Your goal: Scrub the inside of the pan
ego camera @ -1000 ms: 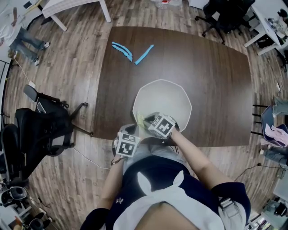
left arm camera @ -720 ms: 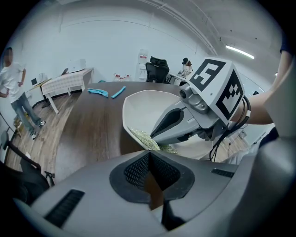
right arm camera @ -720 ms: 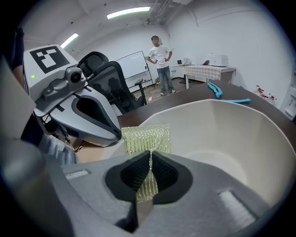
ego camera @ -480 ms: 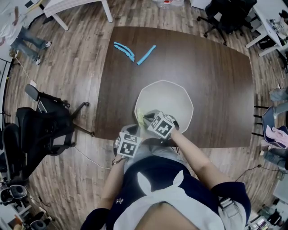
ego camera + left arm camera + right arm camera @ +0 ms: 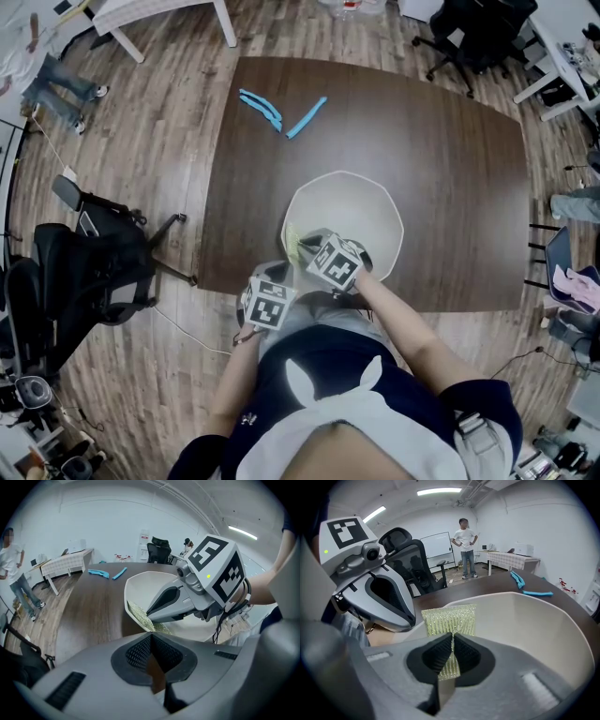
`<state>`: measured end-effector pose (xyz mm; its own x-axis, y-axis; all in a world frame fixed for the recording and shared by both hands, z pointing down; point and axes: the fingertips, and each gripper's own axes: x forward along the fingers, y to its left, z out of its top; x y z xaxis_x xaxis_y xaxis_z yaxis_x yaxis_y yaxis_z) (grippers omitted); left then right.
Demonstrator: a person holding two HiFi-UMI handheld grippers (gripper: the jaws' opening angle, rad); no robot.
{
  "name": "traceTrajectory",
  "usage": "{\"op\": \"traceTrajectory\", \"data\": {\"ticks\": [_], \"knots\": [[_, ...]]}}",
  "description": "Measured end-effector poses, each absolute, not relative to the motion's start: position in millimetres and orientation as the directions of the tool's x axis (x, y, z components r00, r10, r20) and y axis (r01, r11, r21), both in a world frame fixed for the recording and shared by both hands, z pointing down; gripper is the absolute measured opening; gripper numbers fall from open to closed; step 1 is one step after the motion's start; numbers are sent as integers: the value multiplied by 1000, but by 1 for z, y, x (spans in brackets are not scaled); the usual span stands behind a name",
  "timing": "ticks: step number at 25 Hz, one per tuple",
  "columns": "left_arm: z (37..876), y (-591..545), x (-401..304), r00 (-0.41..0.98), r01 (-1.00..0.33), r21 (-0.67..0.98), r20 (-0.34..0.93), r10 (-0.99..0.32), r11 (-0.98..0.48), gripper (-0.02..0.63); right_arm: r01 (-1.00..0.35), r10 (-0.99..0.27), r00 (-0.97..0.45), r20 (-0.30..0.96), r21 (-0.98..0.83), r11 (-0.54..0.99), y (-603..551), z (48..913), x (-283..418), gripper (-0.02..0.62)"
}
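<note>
Two grippers are seen at the near rim of the white pan (image 5: 354, 208), which is set on the brown desk (image 5: 431, 141) close to its near edge. The right gripper (image 5: 452, 643) is clamped on a yellow-green scrub pad (image 5: 450, 619); the pad is pinched by its lower end and its free upper part is laid against the pan's near-left inner wall, just under the rim. The left gripper (image 5: 151, 638) is closed down to a narrow slit, with a brown strip (image 5: 157, 674) caught between its pads. The strip is judged to be part of the pan's handle, held to steady the pan, but this cannot be confirmed from the views. The two grippers are placed just beside each other, the right one over the pan, the left one at its outer edge.

Progress: scrubbing is judged to be under way, with the pad already inside the pan and in contact with the wall. No foam, water or dirt is visible on the inside, so the share already scrubbed cannot be read. Only the near-left wall is being covered at this moment; the bottom and the far and right walls are taken as left to do, or at least not shown as done.

Some light-blue items (image 5: 255, 100) are left lying well apart at the desk's far-left corner, untouched and not needed for the task.
</note>
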<state>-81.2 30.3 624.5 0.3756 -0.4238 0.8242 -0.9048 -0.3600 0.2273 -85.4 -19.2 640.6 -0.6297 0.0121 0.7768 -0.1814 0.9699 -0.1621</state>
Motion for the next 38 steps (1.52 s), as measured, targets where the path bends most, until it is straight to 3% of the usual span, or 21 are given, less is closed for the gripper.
{"op": "traceTrajectory", "data": {"ticks": [21, 38], "knots": [[621, 18, -84, 392, -899, 255, 832, -393, -357, 5, -143, 5, -614, 789, -118, 983, -42, 647, -90, 12], [621, 16, -84, 385, -897, 241, 837, -388, -371, 5, -185, -70, -626, 776, -60, 981, -57, 646, -92, 12]]}}
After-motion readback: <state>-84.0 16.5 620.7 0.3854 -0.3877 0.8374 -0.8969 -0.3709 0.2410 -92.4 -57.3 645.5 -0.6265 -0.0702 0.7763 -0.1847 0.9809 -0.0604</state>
